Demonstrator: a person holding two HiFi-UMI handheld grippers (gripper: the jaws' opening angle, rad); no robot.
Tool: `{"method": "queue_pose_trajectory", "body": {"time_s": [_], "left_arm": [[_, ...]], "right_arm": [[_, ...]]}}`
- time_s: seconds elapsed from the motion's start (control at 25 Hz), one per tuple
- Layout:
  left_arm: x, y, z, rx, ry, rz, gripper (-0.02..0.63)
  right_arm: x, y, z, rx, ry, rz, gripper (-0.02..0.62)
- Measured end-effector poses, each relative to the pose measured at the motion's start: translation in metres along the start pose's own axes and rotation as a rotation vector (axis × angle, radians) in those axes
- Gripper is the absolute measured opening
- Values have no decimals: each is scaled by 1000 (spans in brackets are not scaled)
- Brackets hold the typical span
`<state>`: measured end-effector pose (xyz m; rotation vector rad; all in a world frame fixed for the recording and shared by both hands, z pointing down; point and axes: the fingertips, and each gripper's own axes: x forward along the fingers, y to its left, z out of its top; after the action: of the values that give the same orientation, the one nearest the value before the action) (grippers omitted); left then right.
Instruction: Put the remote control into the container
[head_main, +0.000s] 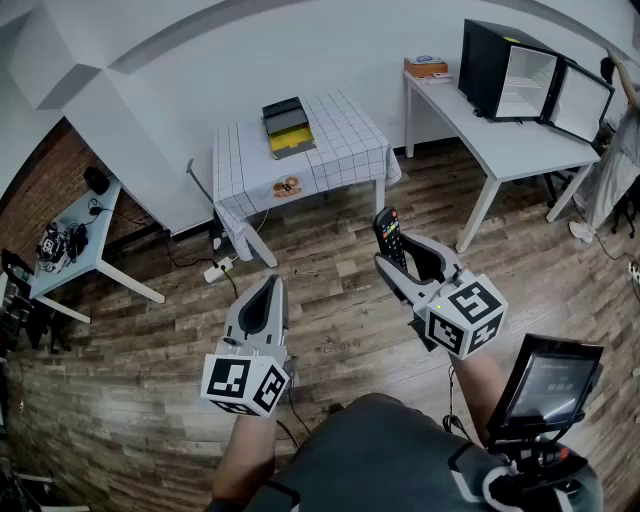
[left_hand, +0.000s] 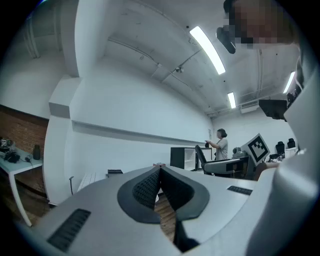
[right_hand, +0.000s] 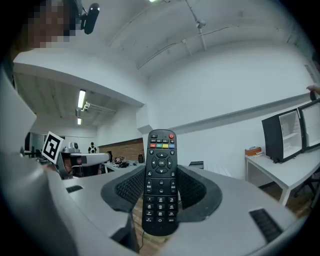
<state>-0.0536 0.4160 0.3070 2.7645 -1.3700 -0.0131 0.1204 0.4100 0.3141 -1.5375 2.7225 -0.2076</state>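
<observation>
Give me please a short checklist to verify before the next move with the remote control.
1. Black remote control clamped in the right tongs: ok, the pads press on both its sides.
2. Left tongs shut with nothing in them: ok.
3. Black-and-yellow container found: ok, it stands on the table with checked cloth.
4. Container within reach: not ok, a stretch of wooden floor lies between it and the tongs.
5. Container open and free inside: cannot tell, too small in the head view.
</observation>
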Motion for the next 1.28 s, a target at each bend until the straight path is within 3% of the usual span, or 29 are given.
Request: {"method": "queue_pose_trajectory", "body": {"time_s": [0.6, 0.96, 1.28], "left_arm": [[-23, 32, -2, -13, 5, -6, 9], [-38, 86, -3, -45, -49, -11, 9], [-13, 104, -15, -69, -27, -38, 9]], "right_arm": [[18, 33, 6, -13, -22, 0, 209], [46, 65, -5, 15, 6, -35, 209], [73, 50, -2, 18, 3, -36, 209]]}}
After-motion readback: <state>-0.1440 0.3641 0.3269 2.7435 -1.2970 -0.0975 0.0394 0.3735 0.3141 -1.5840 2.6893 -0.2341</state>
